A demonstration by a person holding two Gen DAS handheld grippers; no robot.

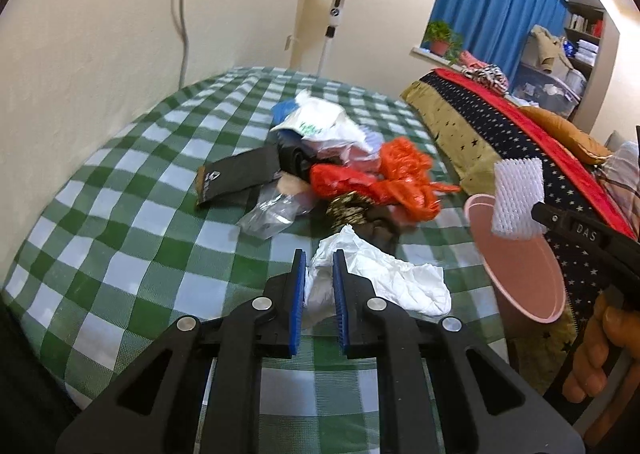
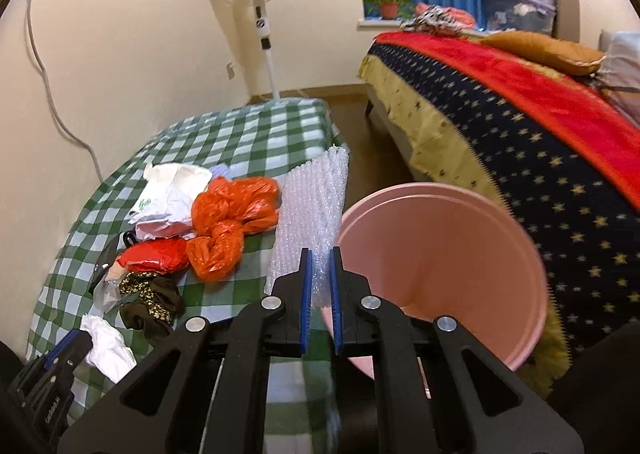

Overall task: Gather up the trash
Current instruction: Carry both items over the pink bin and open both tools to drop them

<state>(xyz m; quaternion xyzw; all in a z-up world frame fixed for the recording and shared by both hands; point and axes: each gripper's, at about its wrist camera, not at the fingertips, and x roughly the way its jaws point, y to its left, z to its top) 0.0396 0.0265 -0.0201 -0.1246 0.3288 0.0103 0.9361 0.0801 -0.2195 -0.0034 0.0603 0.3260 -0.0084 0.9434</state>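
Nearest to me, left gripper (image 1: 320,274): black linkage w/ blue ribbed pads, narrowed down and pinching a crumpled white tissue (image 1: 384,278). The soft, wrinkly paper bunches between the pads and spills out to the right, long axis running left-near to right-far, resting on the green-white checked cloth of the worktop (image 1: 132,222).

Right gripper (image 2: 320,274): same build, pads almost together, nipping the near edge of a bubble wrap sheet (image 2: 310,214). Sheet is clear, knobbly, roughly rectangular; it stands up from the pads, long axis pointing away from me and a bit right. In the left wrist view its top shows as a white block just above the bin rim.

Pink plastic bin (image 2: 444,266) is round, smooth, tilted w/ mouth toward me, at the worktop's right edge, just right of the wrap.

Further out, the trash heap mid-worktop: crinkly orange plastic bags (image 1: 400,178), white printed bag (image 1: 320,122), flat black pouch (image 1: 236,178), clear film (image 1: 272,214), dark patterned fabric (image 1: 360,214).
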